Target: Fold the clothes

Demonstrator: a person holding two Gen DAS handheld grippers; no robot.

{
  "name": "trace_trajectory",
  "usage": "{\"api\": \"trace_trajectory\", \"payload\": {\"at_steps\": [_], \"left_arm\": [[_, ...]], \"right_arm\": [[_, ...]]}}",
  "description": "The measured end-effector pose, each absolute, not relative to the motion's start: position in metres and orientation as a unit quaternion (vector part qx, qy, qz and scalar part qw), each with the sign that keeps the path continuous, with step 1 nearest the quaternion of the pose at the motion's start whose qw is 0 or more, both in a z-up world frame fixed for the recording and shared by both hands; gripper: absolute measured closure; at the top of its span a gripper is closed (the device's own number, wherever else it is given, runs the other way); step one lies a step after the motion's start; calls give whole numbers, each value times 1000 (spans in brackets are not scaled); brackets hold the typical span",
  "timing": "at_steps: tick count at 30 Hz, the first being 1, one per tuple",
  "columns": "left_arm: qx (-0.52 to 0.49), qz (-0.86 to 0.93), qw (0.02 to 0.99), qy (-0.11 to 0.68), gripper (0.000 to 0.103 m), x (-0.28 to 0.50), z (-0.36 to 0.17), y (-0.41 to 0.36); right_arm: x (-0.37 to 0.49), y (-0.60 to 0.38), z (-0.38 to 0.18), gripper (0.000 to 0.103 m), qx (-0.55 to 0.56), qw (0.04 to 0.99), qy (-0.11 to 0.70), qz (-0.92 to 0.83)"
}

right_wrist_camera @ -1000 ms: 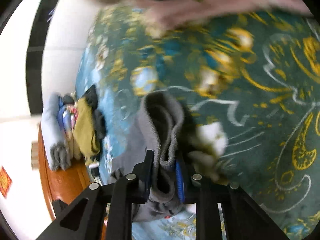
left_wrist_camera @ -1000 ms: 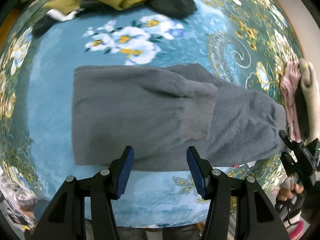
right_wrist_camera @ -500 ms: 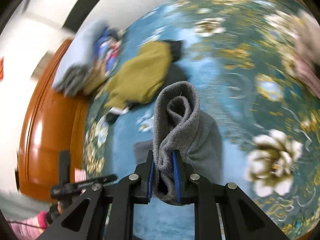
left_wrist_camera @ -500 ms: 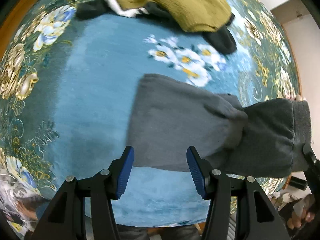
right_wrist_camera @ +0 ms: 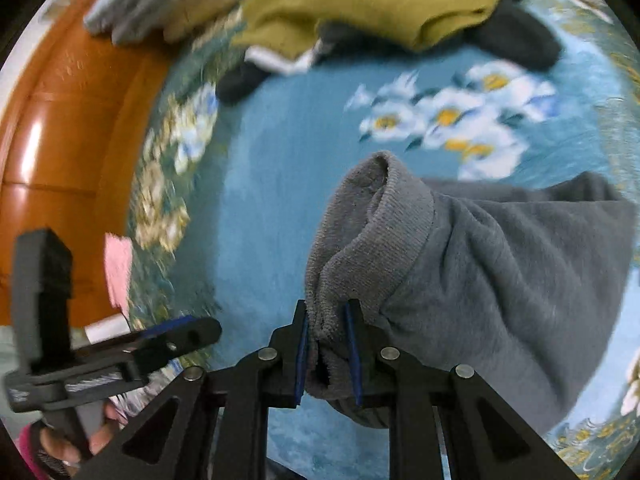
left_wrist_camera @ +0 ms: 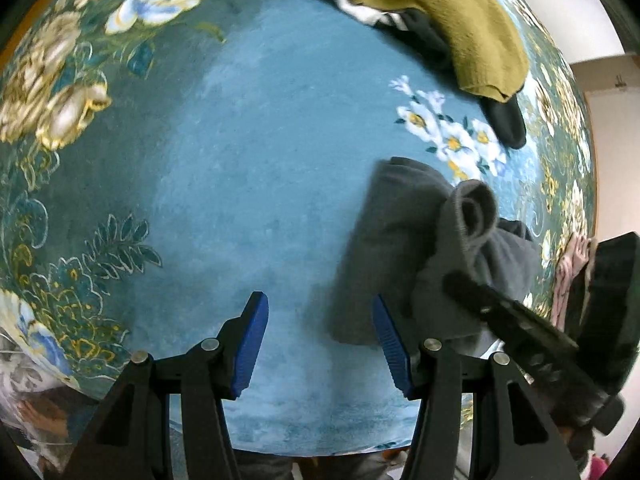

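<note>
Right gripper [right_wrist_camera: 326, 354] clenched on the soft grey fleece garment's [right_wrist_camera: 500, 264] ribbed cuff, mid-fold; left gripper [left_wrist_camera: 320, 342] released, empty. Next: lay cuff across the body on the blue floral bedspread [left_wrist_camera: 248, 184].

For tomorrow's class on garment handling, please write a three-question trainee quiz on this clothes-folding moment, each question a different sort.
1. True or false: the left hand-held gripper is shut on cloth.
2. The right hand-held gripper clamps which part of the grey garment? A) ribbed cuff B) zip C) hood
3. Fill in: the olive garment lies partly over a ____ garment.

Key: 1 false, it is open and empty; 2 A; 3 black.
</note>
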State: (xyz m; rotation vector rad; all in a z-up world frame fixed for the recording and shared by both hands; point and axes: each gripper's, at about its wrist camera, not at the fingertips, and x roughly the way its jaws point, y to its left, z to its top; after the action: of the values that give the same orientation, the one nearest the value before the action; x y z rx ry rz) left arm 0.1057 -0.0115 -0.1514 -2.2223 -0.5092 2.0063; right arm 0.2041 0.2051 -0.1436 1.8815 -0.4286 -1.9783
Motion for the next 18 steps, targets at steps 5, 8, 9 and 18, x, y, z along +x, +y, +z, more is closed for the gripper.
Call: {"api": "trace_trajectory", "payload": {"at_steps": [5, 8, 9, 18], "left_arm": [[-736, 645, 71, -192, 47, 104, -167, -19], [-734, 641, 99, -201, 47, 100, -175, -14], [-734, 639, 109, -203, 46, 99, -177, -11], [-702, 640, 239, -201, 45, 85, -165, 39]], "right_arm": [[208, 196, -159, 75, 688, 189, -153, -684], [216, 225, -148, 68, 679, 168, -169, -695], [219, 235, -144, 65, 676, 161, -175, -698], [227, 321, -125, 63, 646, 76, -198, -733]]}}
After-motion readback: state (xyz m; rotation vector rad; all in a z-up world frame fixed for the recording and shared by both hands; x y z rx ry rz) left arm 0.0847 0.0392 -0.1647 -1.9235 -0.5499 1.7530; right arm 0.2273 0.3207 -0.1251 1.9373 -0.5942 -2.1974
